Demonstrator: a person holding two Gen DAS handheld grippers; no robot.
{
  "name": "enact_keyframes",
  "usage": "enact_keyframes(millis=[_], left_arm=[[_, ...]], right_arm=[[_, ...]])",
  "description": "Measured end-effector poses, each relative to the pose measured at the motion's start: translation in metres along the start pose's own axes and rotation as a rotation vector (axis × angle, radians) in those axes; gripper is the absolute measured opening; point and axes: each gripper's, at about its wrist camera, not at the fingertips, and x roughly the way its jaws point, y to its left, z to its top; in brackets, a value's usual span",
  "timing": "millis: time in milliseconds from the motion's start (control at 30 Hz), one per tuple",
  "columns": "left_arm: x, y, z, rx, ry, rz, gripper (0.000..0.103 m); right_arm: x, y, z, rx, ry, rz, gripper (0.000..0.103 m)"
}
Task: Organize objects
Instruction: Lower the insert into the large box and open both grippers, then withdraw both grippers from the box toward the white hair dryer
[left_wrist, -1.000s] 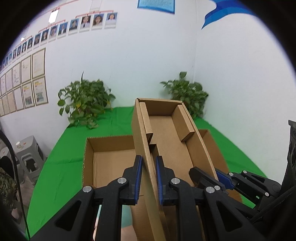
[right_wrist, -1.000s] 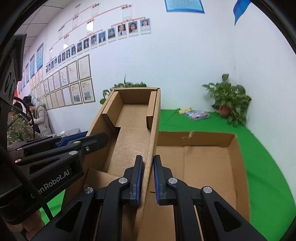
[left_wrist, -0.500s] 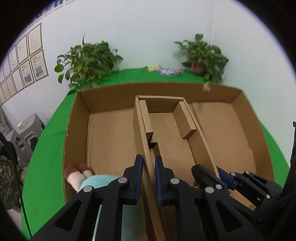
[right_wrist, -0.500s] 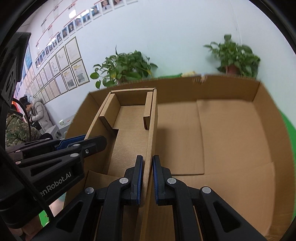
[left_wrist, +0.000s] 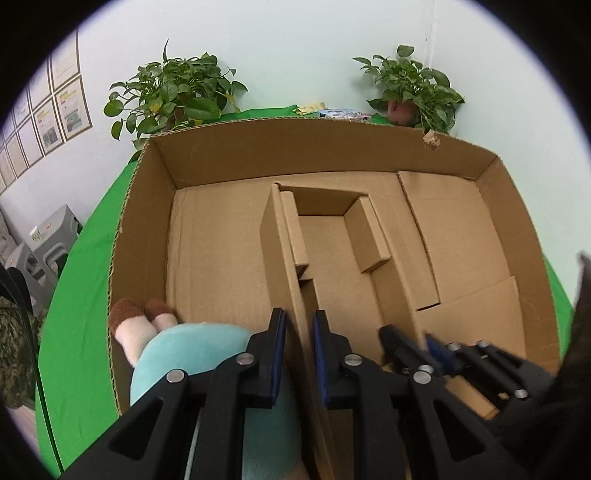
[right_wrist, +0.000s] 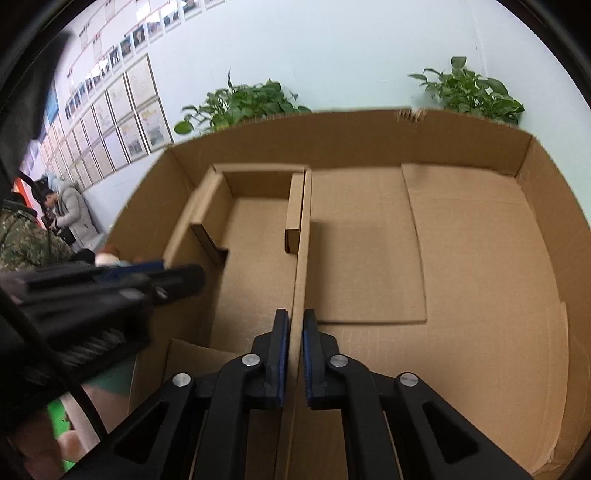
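Note:
A small open cardboard box (left_wrist: 332, 258) sits low inside a large cardboard box (left_wrist: 295, 147) on a green cloth. My left gripper (left_wrist: 298, 325) is shut on the small box's left wall. My right gripper (right_wrist: 295, 325) is shut on its right wall, and it also shows in the left wrist view as my right gripper (left_wrist: 417, 343). In the right wrist view the small box (right_wrist: 255, 258) lies at the left part of the large box (right_wrist: 480, 258). A light blue plush toy (left_wrist: 192, 354) with pink legs and brown feet lies in the large box's near left corner.
Two potted plants (left_wrist: 173, 92) (left_wrist: 410, 85) stand at the back of the green tablecloth (left_wrist: 81, 295), with small packets (left_wrist: 340, 112) between them. Grey stools (left_wrist: 48, 236) stand off the table's left. People (right_wrist: 70, 210) are by the left wall.
Both grippers have come down with the small box, from above the large box to deep inside it. Both cameras now look more steeply down, and the plush toy has come into view.

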Motion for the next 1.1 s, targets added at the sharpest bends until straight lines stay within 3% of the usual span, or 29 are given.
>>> enact_keyframes(millis=[233, 400, 500, 633, 700, 767, 833, 867, 900, 933, 1000, 1100], left_arm=[[-0.025, 0.008, -0.008, -0.014, -0.051, -0.019, 0.016], [-0.041, 0.012, -0.016, -0.018, -0.091, 0.027, 0.016], [-0.049, 0.017, -0.021, -0.034, -0.109, 0.04, 0.016], [-0.064, 0.02, -0.032, -0.037, -0.143, 0.072, 0.016], [-0.074, 0.02, -0.037, -0.034, -0.173, 0.074, 0.016], [-0.087, 0.018, -0.043, -0.032, -0.221, 0.069, 0.016], [-0.1, 0.014, -0.048, -0.027, -0.267, 0.079, 0.026], [-0.11, 0.01, -0.053, -0.024, -0.309, 0.084, 0.045], [-0.117, 0.007, -0.057, -0.023, -0.341, 0.086, 0.075], [-0.124, 0.004, -0.062, -0.023, -0.375, 0.086, 0.088], [-0.14, -0.007, -0.074, -0.022, -0.469, 0.062, 0.098], [-0.15, -0.026, -0.087, 0.006, -0.493, 0.059, 0.102]], right_arm=[[0.012, 0.006, -0.003, -0.024, 0.001, -0.052, 0.004], [0.011, 0.019, -0.001, -0.026, 0.028, -0.069, 0.005], [-0.003, 0.032, -0.006, -0.091, 0.013, -0.109, 0.006], [-0.024, 0.031, -0.001, -0.062, -0.013, -0.052, 0.01], [-0.048, 0.024, -0.001, -0.054, -0.063, -0.051, 0.019], [-0.074, 0.018, -0.001, -0.037, -0.108, -0.036, 0.062], [-0.104, 0.01, -0.008, -0.023, -0.15, -0.018, 0.082], [-0.116, 0.007, -0.012, -0.025, -0.161, -0.015, 0.09], [-0.132, 0.004, -0.021, -0.033, -0.168, -0.018, 0.094], [-0.143, 0.004, -0.027, -0.045, -0.17, -0.023, 0.103], [-0.164, -0.001, -0.043, -0.04, -0.165, -0.025, 0.102], [-0.189, -0.01, -0.069, -0.016, -0.153, -0.035, 0.102]])
